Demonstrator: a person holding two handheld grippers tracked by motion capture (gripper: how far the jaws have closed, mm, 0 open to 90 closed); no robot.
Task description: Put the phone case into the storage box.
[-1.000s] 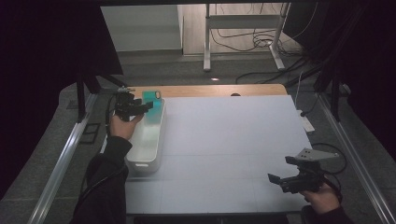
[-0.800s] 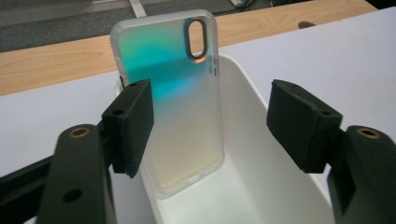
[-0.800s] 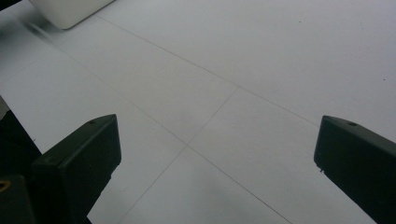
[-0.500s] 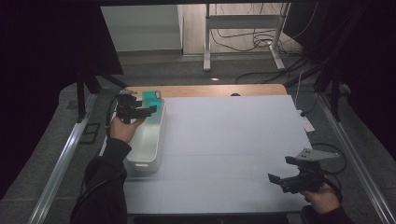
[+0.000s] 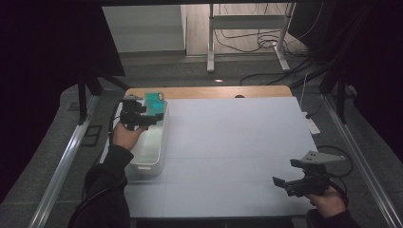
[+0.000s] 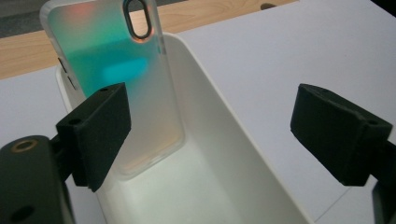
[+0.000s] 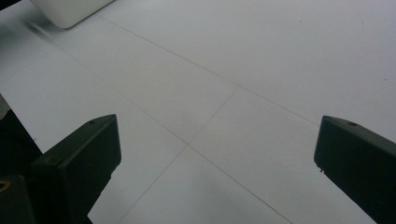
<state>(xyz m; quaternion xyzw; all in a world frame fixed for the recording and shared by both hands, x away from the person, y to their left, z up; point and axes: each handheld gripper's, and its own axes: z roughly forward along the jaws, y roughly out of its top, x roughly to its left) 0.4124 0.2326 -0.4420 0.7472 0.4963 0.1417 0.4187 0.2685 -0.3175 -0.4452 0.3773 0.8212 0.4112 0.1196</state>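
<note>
Left gripper (image 5: 151, 117) sits over the far end of the white bin (image 5: 156, 151) at the table's left edge, and its jaws have just been opening: they stand wide apart now with nothing pressed between them. In the left gripper view the phone case (image 6: 116, 84), translucent with a teal-green tint and a camera cutout at the top, leans upright against the bin's (image 6: 224, 140) far end wall, its lower edge down inside the bin. The near pad (image 6: 100, 133) hangs in front of the case; can't tell if it touches, but it isn't clamping it. Reads as a release: case looks dropped off in the bin and standing by itself, so the placing step seems done and the left hand is free to back out. Table (image 5: 237, 142) in the middle is bare white. Right gripper (image 5: 280, 183) is parked low at the near right corner, well apart from the bin, jaws spread wide over the sheet with nothing in them; it hasn't budged from a second ago
</note>
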